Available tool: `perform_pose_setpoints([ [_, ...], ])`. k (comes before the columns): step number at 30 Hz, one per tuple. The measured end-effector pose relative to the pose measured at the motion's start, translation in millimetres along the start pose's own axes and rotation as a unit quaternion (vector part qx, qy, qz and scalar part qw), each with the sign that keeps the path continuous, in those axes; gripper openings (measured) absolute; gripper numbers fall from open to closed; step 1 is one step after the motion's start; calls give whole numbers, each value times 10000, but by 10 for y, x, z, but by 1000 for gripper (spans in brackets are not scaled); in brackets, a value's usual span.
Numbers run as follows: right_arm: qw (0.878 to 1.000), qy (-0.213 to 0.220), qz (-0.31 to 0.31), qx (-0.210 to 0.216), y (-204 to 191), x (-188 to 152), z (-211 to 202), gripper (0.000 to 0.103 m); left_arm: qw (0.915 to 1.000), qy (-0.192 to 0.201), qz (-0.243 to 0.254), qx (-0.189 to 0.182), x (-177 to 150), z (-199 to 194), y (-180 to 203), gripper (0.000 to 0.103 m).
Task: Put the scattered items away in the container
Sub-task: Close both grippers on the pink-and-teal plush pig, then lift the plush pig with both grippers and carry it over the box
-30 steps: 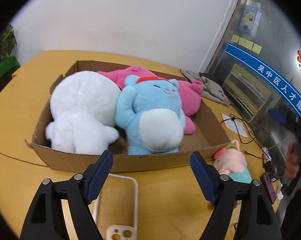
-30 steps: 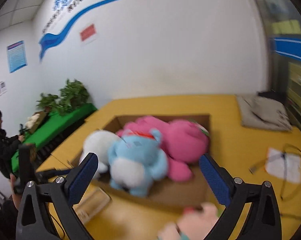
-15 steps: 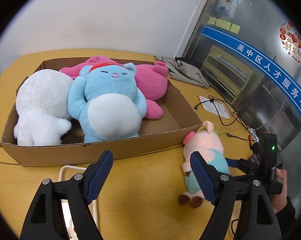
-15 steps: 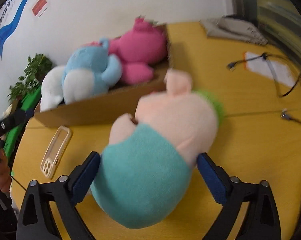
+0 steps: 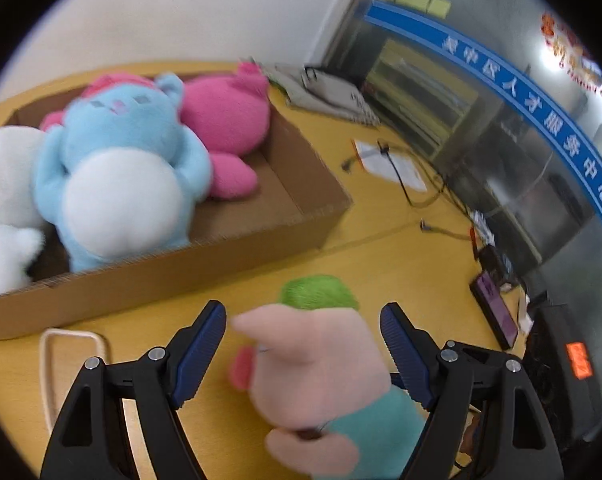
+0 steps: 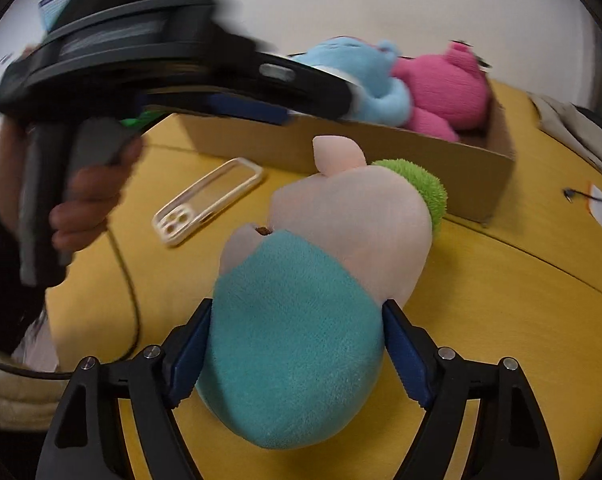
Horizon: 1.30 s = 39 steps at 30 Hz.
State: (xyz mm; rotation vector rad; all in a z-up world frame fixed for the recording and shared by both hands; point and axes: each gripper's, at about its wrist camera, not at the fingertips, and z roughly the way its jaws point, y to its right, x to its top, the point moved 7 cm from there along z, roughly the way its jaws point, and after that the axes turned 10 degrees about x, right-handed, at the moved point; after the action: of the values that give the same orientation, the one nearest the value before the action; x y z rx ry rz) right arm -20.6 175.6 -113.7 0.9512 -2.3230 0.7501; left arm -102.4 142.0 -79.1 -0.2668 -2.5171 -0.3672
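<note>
One plush pig (image 6: 321, 280) left outside the cardboard box (image 5: 237, 248) — pink head, teal body, green tuft, lying on the yellow table (image 6: 501, 300) just in front of the box's near wall. Right gripper (image 6: 297, 344) straddling the teal body, both blue pads (image 6: 189, 344) touching or pressing the fabric at either flank; looks closed onto it, though squeeze depth hard to judge from fur alone. Left gripper (image 5: 303, 344) wide open around the pig's pink head, pads (image 5: 203, 344) apart from the plush on both sides, holding nothing. Already in the box: blue plush (image 5: 117, 176), pink plush (image 5: 229, 120), white plush (image 5: 5, 184), packed side by side, with bare floor showing at the right end. Phone case (image 6: 209, 200) flat on the table near the box, untouched. Handling judgement: very light, soft, fully compressible, not fragile; pile fabric gives decent friction, so slip unlikely, but stuffing yields and a shallow pinch could peel off. Best hold probably across the teal torso at its widest, as now — not the ear, tuft or limbs, which would flop and swing. Likely to sag head-down once lifted; needs clearance over the box wall. Soft landing fine, drop into the free right end should do. Motion blur in both views, fine contact detail uncertain.
</note>
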Motion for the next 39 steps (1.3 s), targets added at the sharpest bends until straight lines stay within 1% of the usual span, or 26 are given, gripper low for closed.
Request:
perform_pose_setpoints([
  [1,10000,-14,-44,55,-26,-19,4,86,9997,-175,142,66,-70,109,66,74],
  [2,9999,-25,-86,92,-45,-39,4,86,9992,-333,207,105,-135,192,104,68],
  [3,9999,-33,-122,97,-56,-56,0,87,9987,-451,201,125,-191,256,122,64],
  [5,9998,-62,-45,168,-41,-99,-2,88,9987,-491,103,83,-231,283,109,63],
  [8,9995,32,123,284,12,-133,-41,89,9981,-609,-72,-40,-241,287,62,61],
  [11,9992,69,229,307,7,-131,-34,90,9975,-658,-230,-125,-239,282,19,59],
  [13,9991,105,279,316,-1,-142,-32,90,9971,-657,-322,-201,-235,281,8,56],
  [16,9989,180,276,327,-34,-122,-52,84,9967,-655,-397,-259,-222,233,2,53],
  [18,9981,292,345,422,-40,-92,-94,79,9971,-611,-398,-211,-189,175,5,52],
  [19,9974,367,387,480,-42,-58,-126,78,9976,-537,-394,-182,-143,116,5,52],
  [22,9955,754,284,496,-91,146,-307,77,9987,-220,-402,-225,85,-127,0,51],
  [24,9939,1005,90,439,-106,347,-466,77,9994,42,-258,-218,344,-315,24,52],
  [26,9930,1130,-202,283,-79,614,-580,77,9993,347,-90,-107,719,-485,29,52],
  [29,9894,1289,-655,-122,30,1175,-718,78,9963,850,62,43,1352,-670,-33,52],
  [31,9846,1520,-800,-318,153,1561,-804,78,9939,1097,86,101,1730,-699,-114,52],
  [33,9800,1763,-849,-360,345,1864,-805,78,9931,1158,54,171,2003,-594,-226,52],
  [36,9769,1960,-798,-285,707,2056,-604,78,9939,1049,2,332,2230,-238,-370,52],
  [38,9800,1884,-598,-214,972,2053,-374,78,9962,705,115,491,2246,197,-449,52],
  [39,9836,1718,-486,-234,1096,1998,-233,78,9973,515,139,510,2217,390,-474,52],
])
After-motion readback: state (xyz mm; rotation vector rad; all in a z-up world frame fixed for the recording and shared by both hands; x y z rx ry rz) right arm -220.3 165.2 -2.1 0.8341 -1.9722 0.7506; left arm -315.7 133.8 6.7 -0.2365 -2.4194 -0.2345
